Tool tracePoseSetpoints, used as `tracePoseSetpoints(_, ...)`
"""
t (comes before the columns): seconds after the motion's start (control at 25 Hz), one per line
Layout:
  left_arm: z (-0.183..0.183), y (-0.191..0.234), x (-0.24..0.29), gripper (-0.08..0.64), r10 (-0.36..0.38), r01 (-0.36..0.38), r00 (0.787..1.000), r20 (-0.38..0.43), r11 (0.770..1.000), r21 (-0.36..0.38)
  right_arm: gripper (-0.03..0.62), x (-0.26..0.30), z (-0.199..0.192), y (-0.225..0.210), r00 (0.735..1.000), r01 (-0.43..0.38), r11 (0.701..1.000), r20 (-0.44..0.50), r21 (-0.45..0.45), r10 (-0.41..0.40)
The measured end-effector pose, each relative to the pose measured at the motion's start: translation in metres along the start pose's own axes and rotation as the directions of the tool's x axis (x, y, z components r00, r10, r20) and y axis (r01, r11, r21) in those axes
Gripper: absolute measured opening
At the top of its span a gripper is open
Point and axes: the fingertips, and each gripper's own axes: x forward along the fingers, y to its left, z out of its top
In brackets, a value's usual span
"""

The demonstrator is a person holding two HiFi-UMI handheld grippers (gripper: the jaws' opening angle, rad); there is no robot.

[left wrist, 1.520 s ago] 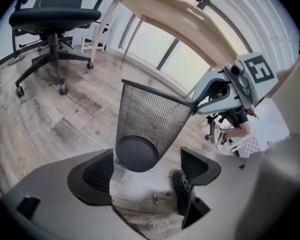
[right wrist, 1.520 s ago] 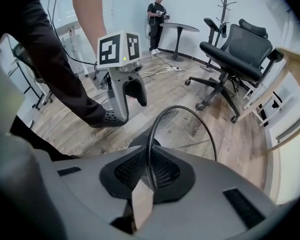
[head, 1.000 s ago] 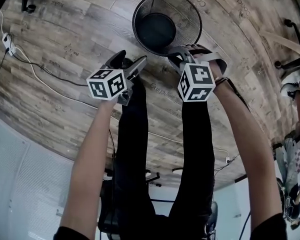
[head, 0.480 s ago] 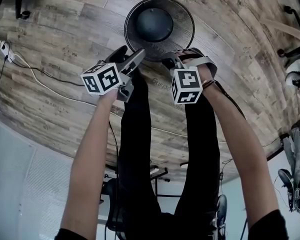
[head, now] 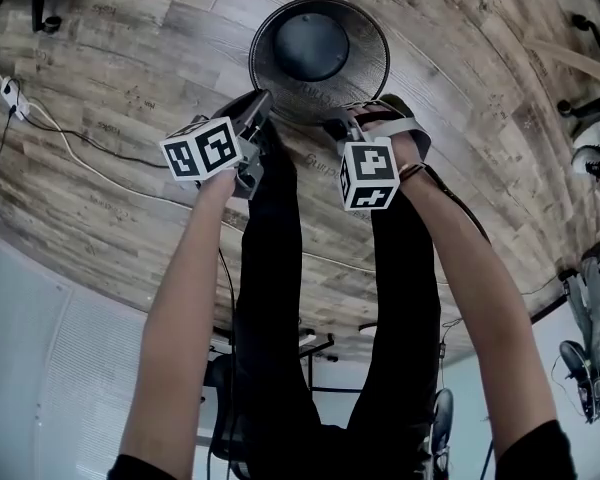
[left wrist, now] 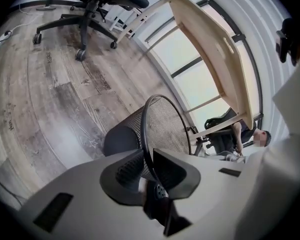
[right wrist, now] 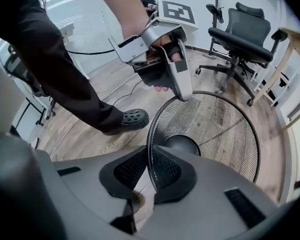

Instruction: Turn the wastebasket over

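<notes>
The left tongs (left wrist: 149,168) had just closed on the near rim of the wastebasket (head: 365,68), which stood upright on the wood floor (head: 130,88) by the person's feet. The right tongs (right wrist: 149,171) gripped the same rim nearby, so both holds looked set for tipping it over.

Office: swivel chairs (right wrist: 240,29), wooden desk (left wrist: 210,44), plank floor (head: 130,88).

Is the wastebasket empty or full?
Empty: the wastebasket shows only its bare dark bottom and mesh wall inside.
</notes>
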Motion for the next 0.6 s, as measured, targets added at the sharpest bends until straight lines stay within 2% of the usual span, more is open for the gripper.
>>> tracePoseSetpoints(0.32, 0.005, 0.000, 0.011, 0.066, 0.010, -0.010, 1.000, 0.014, 1.000, -0.022, 0.054, 0.002, -0.011, -0.012, 0.998, 0.049, 0.998, -0.023, -0.044, -0.050)
tracePoseSetpoints(0.44, 0.014, -0.003, 0.017, 0.063, 0.009, -0.008, 0.999, 0.038, 0.999, -0.037, 0.054, 0.001, -0.015, -0.021, 0.998, 0.065, 0.998, -0.022, -0.021, -0.066)
tracePoseSetpoints(0.6, 0.014, -0.001, 0.019, 0.066, 0.026, -0.025, 1.000, 0.016, 0.998, -0.052, 0.075, 0.000, -0.015, -0.023, 0.997, 0.068, 0.998, -0.021, 0.007, -0.068)
